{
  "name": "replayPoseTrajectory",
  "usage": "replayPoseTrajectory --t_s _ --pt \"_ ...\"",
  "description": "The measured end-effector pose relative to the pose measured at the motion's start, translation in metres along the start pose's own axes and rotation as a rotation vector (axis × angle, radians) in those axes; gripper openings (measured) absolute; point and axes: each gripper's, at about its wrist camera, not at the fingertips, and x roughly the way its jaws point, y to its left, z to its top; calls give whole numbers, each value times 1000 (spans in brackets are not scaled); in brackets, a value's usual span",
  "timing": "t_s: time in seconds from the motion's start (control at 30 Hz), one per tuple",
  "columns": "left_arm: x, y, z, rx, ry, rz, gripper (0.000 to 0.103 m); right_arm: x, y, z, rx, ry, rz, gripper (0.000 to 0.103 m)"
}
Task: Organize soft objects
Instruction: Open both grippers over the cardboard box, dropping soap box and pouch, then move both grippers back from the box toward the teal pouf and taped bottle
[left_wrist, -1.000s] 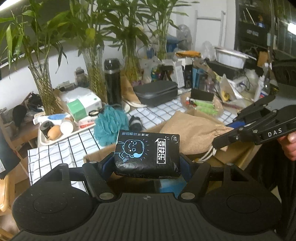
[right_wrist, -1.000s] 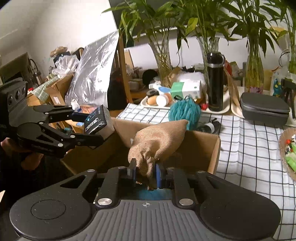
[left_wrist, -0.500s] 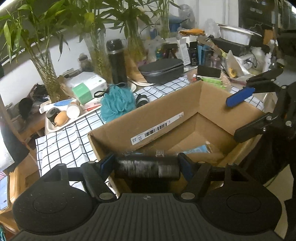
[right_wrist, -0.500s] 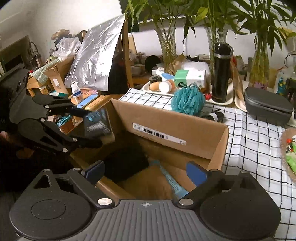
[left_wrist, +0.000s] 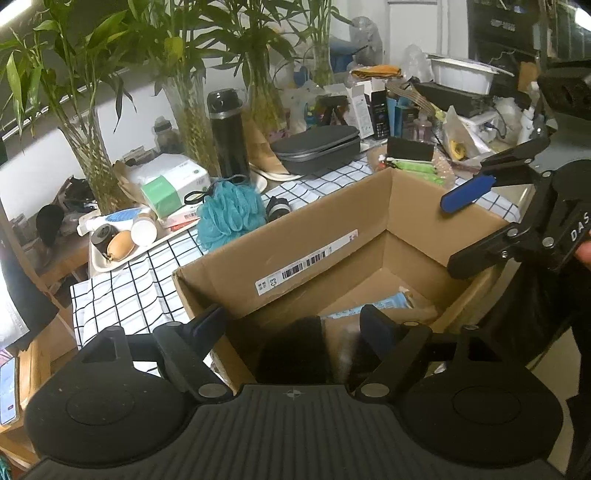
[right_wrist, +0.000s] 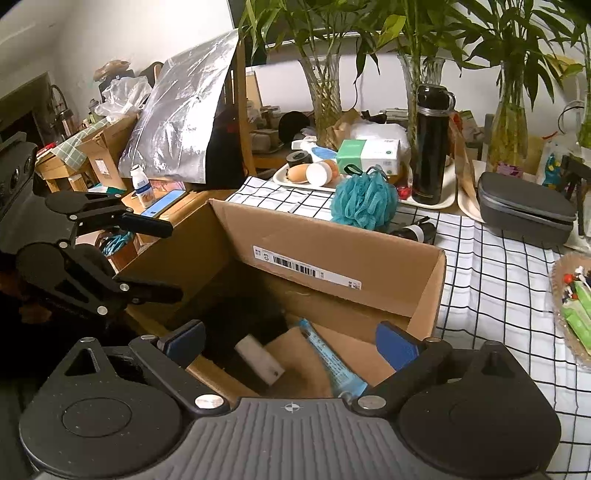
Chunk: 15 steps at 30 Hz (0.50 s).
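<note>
An open cardboard box stands on the checked cloth. Inside lie a black tissue pack, a tan burlap bag and a light blue packet. My left gripper hovers over the box's near left edge. Its jaws are opening and nothing is pressed between them. Over the box's other side, my right gripper stands wide open with nothing in it. A teal bath pouf sits on the table behind the box.
Behind the pouf stand a black flask, glass vases with bamboo and a tray of small items. A grey zip case lies to the right, with a basket of green packets by the table edge.
The left gripper tipped the black tissue pack over the box and let it go; it now lies inside. The right gripper opened and the burlap bag dropped into the box.
</note>
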Motion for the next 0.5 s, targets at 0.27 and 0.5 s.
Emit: replayPoseTrajectory --t_s 0.27,0.5 --pt "-3 5 1 -45 -24 -4 80 -2 -3 1 11 -31 -41 103" --pt "-5 11 1 -79 -43 4 80 -6 -8 4 21 -82 -98 103"
